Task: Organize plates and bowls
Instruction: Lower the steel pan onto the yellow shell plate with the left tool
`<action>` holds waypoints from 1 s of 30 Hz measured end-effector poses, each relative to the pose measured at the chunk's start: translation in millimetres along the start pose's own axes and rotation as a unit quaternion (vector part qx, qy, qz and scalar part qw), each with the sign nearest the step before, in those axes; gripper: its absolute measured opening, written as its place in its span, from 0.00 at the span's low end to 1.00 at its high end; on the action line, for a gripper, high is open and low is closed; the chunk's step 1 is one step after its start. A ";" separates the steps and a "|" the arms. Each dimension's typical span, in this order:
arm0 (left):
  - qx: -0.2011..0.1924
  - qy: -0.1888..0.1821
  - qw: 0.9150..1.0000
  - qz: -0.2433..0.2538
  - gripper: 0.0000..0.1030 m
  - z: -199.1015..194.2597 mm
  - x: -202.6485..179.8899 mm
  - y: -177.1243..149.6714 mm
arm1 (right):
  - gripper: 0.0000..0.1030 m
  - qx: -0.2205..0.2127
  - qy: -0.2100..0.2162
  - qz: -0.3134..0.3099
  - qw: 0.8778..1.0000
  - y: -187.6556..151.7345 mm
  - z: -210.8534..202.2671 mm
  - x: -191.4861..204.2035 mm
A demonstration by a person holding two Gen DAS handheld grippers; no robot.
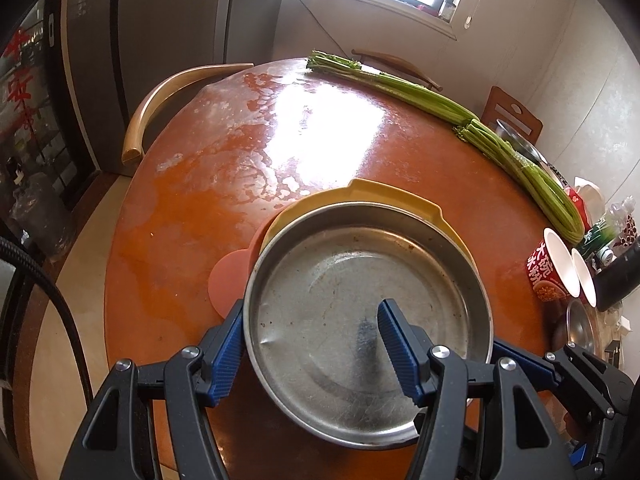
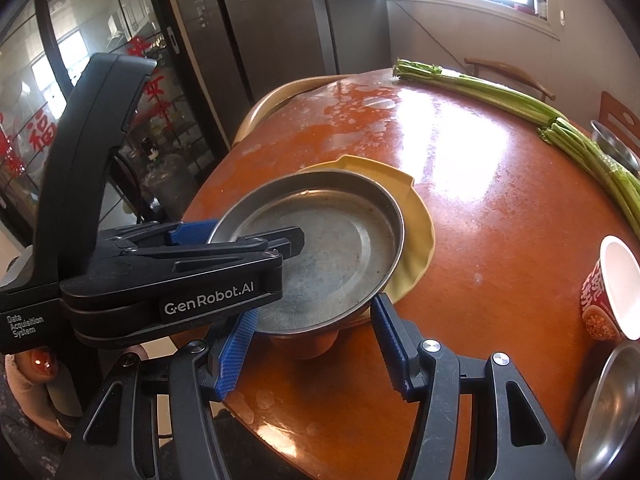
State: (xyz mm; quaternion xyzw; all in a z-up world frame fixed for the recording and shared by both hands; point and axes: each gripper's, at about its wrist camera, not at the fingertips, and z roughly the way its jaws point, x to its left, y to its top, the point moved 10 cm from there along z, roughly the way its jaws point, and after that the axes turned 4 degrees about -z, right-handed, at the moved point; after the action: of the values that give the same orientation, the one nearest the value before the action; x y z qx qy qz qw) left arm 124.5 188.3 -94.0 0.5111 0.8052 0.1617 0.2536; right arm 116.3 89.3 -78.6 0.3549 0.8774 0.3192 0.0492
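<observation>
While the left claw [image 1: 312, 354] pinches the steel plate [image 1: 360, 300] at its seven o'clock rim and the right claw [image 2: 316, 350] hangs spread, lower it level onto the yellow plate [image 1: 360, 196].

"genrobot.ai", seemingly "data acquisition system": left gripper [image 2: 240, 240].

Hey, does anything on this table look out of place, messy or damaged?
Yes. Celery stalks lie loose on the bare table, beside the dishes. The tabletop's finish shows whitish, blotchy patches near the far edge. The metal pan has a dent in its near-left wall.
</observation>
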 end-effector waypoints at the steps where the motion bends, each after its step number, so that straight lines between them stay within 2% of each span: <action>1: -0.001 0.001 1.000 0.000 0.62 0.4 0.1 1.0 | 0.59 0.001 0.002 0.002 1.000 -0.4 1.0 -0.3; 12: 0.000 0.003 1.000 0.011 0.62 5.5 -3.6 6.9 | 0.59 0.008 -0.007 0.003 1.000 0.8 7.4 -8.1; 30: -0.004 -0.006 1.000 0.003 0.62 10.5 -2.7 8.9 | 0.59 0.003 -0.022 -0.005 1.000 3.0 10.8 -10.9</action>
State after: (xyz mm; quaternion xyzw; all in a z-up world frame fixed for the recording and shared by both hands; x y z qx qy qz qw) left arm 138.1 189.6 -97.4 0.5134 0.8013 0.1627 0.2605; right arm 129.5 89.5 -87.0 0.3579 0.8786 0.3086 0.0690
